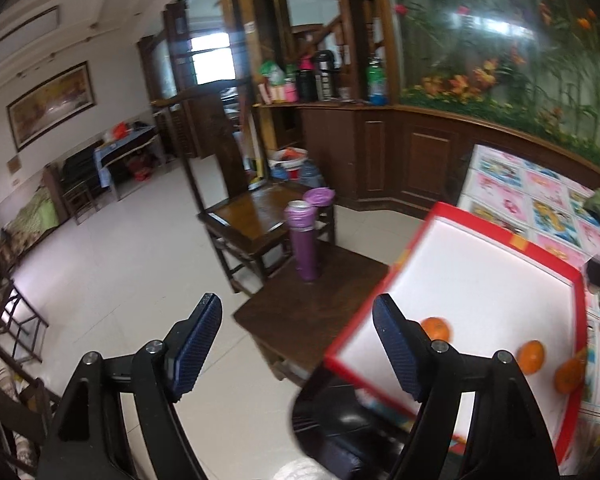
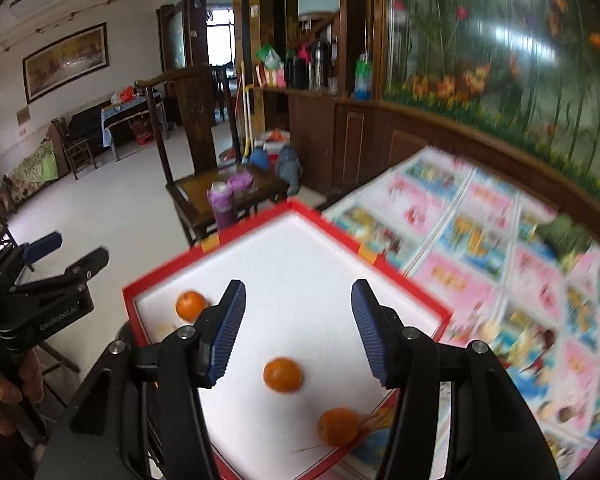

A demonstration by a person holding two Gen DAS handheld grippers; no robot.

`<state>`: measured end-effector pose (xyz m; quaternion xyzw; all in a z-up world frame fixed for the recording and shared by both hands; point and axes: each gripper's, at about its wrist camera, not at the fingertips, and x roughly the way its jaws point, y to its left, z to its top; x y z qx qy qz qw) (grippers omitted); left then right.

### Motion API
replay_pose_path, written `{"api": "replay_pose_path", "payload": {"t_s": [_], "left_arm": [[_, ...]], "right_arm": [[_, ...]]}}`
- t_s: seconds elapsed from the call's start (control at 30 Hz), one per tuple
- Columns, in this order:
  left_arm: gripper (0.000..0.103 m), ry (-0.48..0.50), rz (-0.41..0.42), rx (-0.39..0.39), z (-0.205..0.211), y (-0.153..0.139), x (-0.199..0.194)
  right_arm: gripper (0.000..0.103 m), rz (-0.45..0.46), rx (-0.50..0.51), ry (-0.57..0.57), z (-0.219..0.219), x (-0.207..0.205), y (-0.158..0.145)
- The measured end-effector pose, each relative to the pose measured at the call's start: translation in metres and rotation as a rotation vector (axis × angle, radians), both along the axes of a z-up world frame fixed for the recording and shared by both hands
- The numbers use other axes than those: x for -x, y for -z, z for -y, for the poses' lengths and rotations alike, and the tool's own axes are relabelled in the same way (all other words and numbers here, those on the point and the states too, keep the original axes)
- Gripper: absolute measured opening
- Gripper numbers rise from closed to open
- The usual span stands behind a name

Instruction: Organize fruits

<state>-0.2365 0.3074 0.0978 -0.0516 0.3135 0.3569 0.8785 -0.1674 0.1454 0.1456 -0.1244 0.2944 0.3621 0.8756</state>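
Note:
A shallow white box with a red rim point(image 2: 403, 284) lies on the colourful tablecloth point(image 2: 499, 264). Three oranges rest in it: one near its left corner point(image 2: 191, 305), one in the middle point(image 2: 282, 374), one against the near rim point(image 2: 337, 426). My right gripper point(image 2: 298, 332) hovers open above the box, with the middle orange just below the gap. My left gripper point(image 1: 298, 348) is open and empty, off the table's left side, over the floor; the box point(image 1: 575, 300) and oranges point(image 1: 435, 328) point(image 1: 531, 356) point(image 1: 569, 376) lie to its right. The left tool also appears at the right view's left edge point(image 2: 48, 280), held by a hand.
A purple flask point(image 1: 305, 244) with its lid off stands on a dark wooden stool point(image 1: 311, 312) beside the table. A wooden chair point(image 1: 252, 216) sits behind it. A green item point(image 2: 571, 240) lies on the cloth at far right. Open tiled floor spreads left.

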Motion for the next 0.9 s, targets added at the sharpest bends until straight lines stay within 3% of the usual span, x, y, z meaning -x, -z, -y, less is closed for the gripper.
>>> {"api": "replay_pose_path", "payload": {"t_s": [0.23,0.67,0.9], "left_arm": [[0.078,-0.080,0.004,-0.001,-0.022,0.002,0.025],[0.078,-0.187,0.037,0.024,-0.058,0.006,0.076],[0.078,-0.292,0.045,0.024,-0.087,0.007,0.113]], "right_arm": [[0.061,0.116,0.030,-0.033,-0.022,0.030,-0.030],[0.061,0.205,0.036,-0.130,-0.071,0.082,-0.052],[0.061,0.245,0.037,-0.202,-0.103,0.110,-0.061]]}}
